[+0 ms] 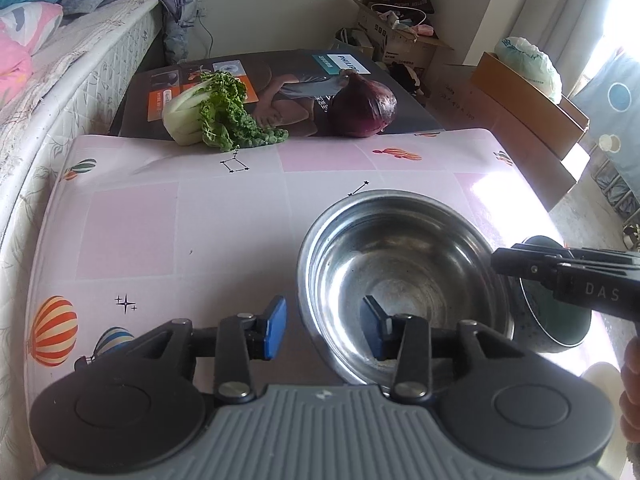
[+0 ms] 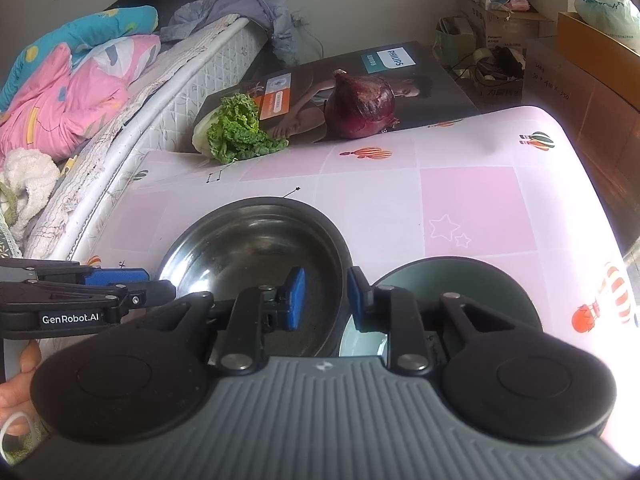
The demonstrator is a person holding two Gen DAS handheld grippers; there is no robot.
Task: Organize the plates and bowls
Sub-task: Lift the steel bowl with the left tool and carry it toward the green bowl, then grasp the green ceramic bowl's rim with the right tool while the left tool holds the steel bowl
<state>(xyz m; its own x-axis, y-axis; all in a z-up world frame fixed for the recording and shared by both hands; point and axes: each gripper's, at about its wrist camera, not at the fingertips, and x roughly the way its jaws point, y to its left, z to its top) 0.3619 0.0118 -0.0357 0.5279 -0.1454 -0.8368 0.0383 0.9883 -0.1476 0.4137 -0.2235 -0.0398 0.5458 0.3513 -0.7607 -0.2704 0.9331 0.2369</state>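
Observation:
A steel bowl [image 1: 404, 276] stands on the pink table [image 1: 200, 216]; it also shows in the right wrist view [image 2: 256, 252]. A dark green bowl [image 1: 560, 320] stands just right of it, touching or nearly so, and shows in the right wrist view [image 2: 460, 292]. My left gripper [image 1: 323, 330] is open and straddles the steel bowl's near left rim, one pad outside, one inside. My right gripper [image 2: 325, 299] is open and straddles the steel bowl's right rim, one pad inside, one over the green bowl. Neither presses the rim.
A leafy cabbage [image 1: 212, 110] and a red onion [image 1: 364, 108] lie at the table's far edge against a Philips box [image 1: 280, 80]. A mattress [image 1: 60, 80] runs along the left. Cardboard boxes [image 1: 520, 96] stand at the right.

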